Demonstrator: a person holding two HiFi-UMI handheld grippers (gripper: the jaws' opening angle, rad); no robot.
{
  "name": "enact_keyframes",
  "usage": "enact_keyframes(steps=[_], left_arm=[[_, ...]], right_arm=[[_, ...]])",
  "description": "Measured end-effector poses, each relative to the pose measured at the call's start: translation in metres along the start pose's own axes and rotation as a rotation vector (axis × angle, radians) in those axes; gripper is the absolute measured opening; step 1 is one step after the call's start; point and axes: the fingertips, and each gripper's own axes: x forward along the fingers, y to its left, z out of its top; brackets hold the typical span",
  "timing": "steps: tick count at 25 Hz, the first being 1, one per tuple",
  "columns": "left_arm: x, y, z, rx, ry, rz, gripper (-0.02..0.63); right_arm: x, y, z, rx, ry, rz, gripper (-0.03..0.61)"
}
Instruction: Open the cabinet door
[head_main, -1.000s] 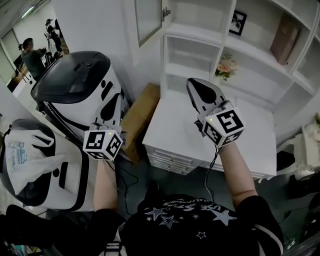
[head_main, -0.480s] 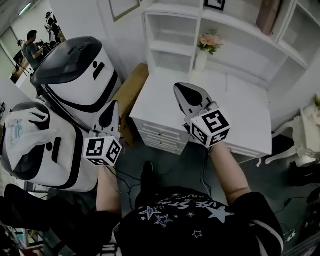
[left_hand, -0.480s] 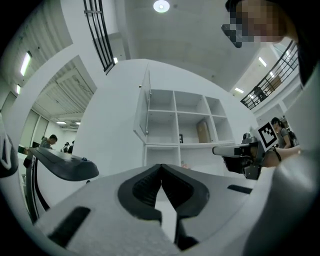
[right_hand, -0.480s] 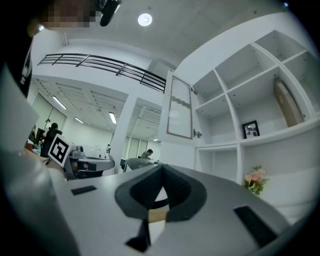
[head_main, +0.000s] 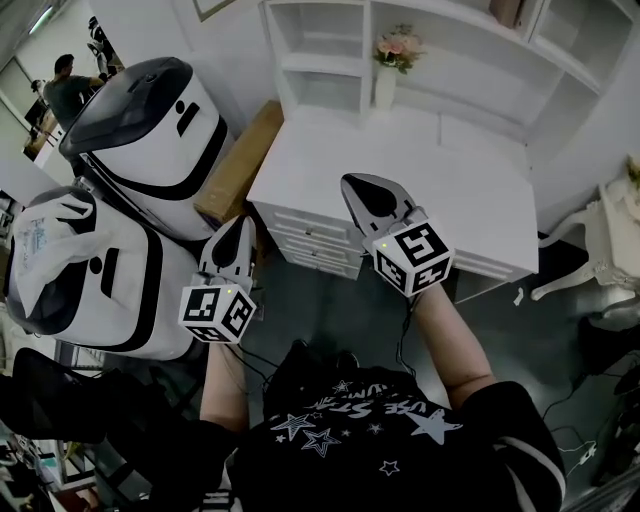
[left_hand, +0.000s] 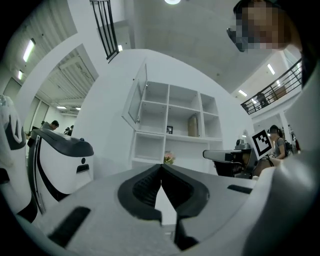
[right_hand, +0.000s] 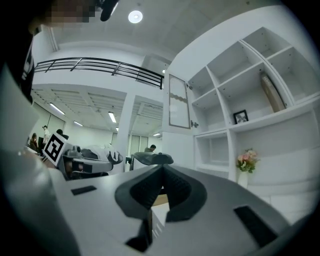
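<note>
near the front edge of the white surface (head_main: 430, 190), your left tongs (head_main: 238, 225) and right tongs (head_main: 362, 188) are both pressed together, empty; the cabinet door (right_hand: 179, 102) hangs high above that surface, seemingly ajar.

Counted two grippers (head_main: 241, 224) (head_main: 361, 185), two white machines (head_main: 160, 135) (head_main: 125, 310), one desk (head_main: 480, 200), one flower vase (head_main: 386, 88), one cardboard box (head_main: 240, 165), one glass cabinet door (right_hand: 179, 102).

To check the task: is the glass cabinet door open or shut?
Open: the glass door stands swung out, away from its compartment in the shelf unit.
</note>
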Motion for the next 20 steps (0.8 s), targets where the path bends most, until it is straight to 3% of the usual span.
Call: enact_keyframes(steps=[10, 16, 20], left_arm=[[-0.032, -0.022, -0.030, -0.018, 0.054, -0.050, 0.009], [-0.081, -0.003, -0.020, 0.019, 0.040, -0.029, 0.008], [-0.125, 0.012, -0.021, -0.006, 0.054, -0.013, 0.009]], right_arm=[[-0.017, 0.036, -0.031, 0.031, 0.047, -0.008, 0.006], [-0.019, 0.084, -0.027, 0.021, 0.049, -0.009, 0.006], [-0.027, 0.121, -0.024, 0.029, 0.053, -0.019, 0.005]])
